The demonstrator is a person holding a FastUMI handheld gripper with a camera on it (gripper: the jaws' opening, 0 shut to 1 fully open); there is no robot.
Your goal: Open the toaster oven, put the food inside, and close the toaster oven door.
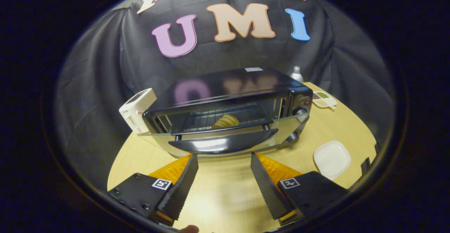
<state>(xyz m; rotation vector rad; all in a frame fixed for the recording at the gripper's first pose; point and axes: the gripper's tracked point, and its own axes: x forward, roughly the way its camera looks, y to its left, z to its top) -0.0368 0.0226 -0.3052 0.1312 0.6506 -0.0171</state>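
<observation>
The toaster oven sits at the centre of the frame on the pale wooden tabletop, its glass door swung down to nearly level, so the dark curved handle sticks out toward the camera. On the wire rack inside lies the food, a golden, ridged pastry, a croissant by its look. So the step left appears to be closing the door.

The claw is spread wide and holds nothing; its two fingers point at the handle, with tips just short of the door's front edge and one to each side of the handle's middle. To close well, I would bring the tips under the handle or the door's lip and lift in an arc about the hinge at the oven's base, not push straight in, which could shove the whole oven back. A central contact should keep the door from twisting. Follow through until the glass stands upright against the frame.

The oven is dark and glossy, with knobs down its right side. Left of it stands a small white appliance. In the right of the frame lie a white square plate and, farther back, a divided dish; a bottle stands behind the oven.
</observation>
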